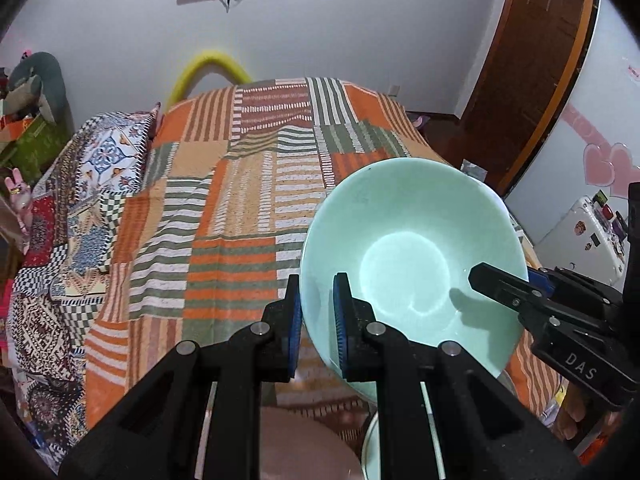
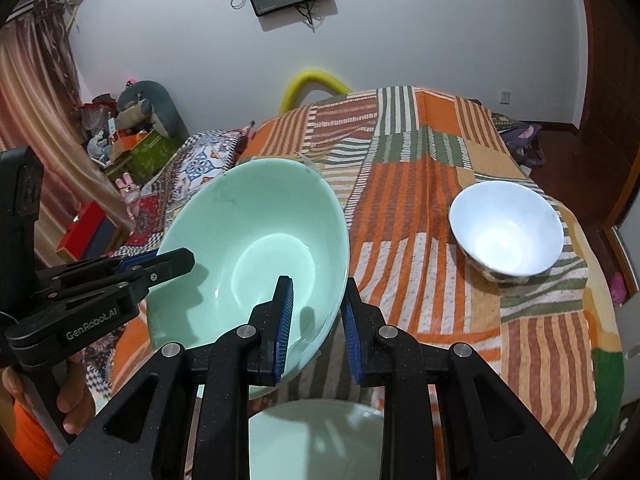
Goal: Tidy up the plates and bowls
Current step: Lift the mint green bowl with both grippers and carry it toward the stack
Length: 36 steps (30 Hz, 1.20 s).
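A large mint-green bowl [image 1: 408,248] [image 2: 248,232] hangs tilted above the bed, held by both grippers at opposite sides of its rim. My left gripper [image 1: 318,320] is shut on the rim's near-left edge, one pad inside and one outside; in the right wrist view it [image 2: 160,264] comes in from the left. My right gripper [image 2: 318,314] is shut on the opposite edge and shows at the right [image 1: 504,284] of the left wrist view. Below the held bowl lies a second mint-green dish [image 2: 316,436] [image 1: 370,448], partly hidden by the fingers. A white bowl [image 2: 506,230] sits upright on the blanket at right.
The bed is covered by an orange, green and white striped blanket [image 1: 248,208] [image 2: 440,152], with patterned pillows [image 1: 116,156] on its left. A brownish round surface [image 1: 304,444] lies just below. A white case [image 1: 592,236] stands at right, boxes and toys [image 2: 136,136] at left.
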{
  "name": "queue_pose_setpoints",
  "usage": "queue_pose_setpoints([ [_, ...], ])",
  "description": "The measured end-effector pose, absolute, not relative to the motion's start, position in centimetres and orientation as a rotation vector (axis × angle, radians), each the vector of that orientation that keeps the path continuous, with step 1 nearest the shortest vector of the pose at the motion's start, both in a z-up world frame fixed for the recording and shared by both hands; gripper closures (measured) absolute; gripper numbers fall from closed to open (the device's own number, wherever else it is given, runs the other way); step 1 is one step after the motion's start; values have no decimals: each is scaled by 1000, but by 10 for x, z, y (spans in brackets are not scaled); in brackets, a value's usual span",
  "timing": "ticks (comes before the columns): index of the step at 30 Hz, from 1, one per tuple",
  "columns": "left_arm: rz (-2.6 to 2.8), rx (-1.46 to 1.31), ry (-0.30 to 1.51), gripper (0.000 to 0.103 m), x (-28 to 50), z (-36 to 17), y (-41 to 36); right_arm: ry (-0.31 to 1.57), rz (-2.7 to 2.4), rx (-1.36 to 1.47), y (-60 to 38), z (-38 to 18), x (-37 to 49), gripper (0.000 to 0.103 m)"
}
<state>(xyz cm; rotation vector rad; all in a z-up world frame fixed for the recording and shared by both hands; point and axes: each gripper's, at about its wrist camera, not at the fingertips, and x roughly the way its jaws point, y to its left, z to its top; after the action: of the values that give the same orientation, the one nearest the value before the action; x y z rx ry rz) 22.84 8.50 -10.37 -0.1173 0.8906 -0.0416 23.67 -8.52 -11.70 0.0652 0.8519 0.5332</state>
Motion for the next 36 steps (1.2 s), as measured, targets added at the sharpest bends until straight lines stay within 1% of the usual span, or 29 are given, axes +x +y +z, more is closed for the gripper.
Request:
queue_pose_setpoints([
  [17,17,-107,831,89,138,-85,99,830,613,74,-70,-112,183,81],
  [29,74,-137,843,89,98,-94,124,844,676,54,-44,-120,153,80],
  [36,112,-145,842,89,83,-101,137,889,711,35,-26,-135,143,80],
])
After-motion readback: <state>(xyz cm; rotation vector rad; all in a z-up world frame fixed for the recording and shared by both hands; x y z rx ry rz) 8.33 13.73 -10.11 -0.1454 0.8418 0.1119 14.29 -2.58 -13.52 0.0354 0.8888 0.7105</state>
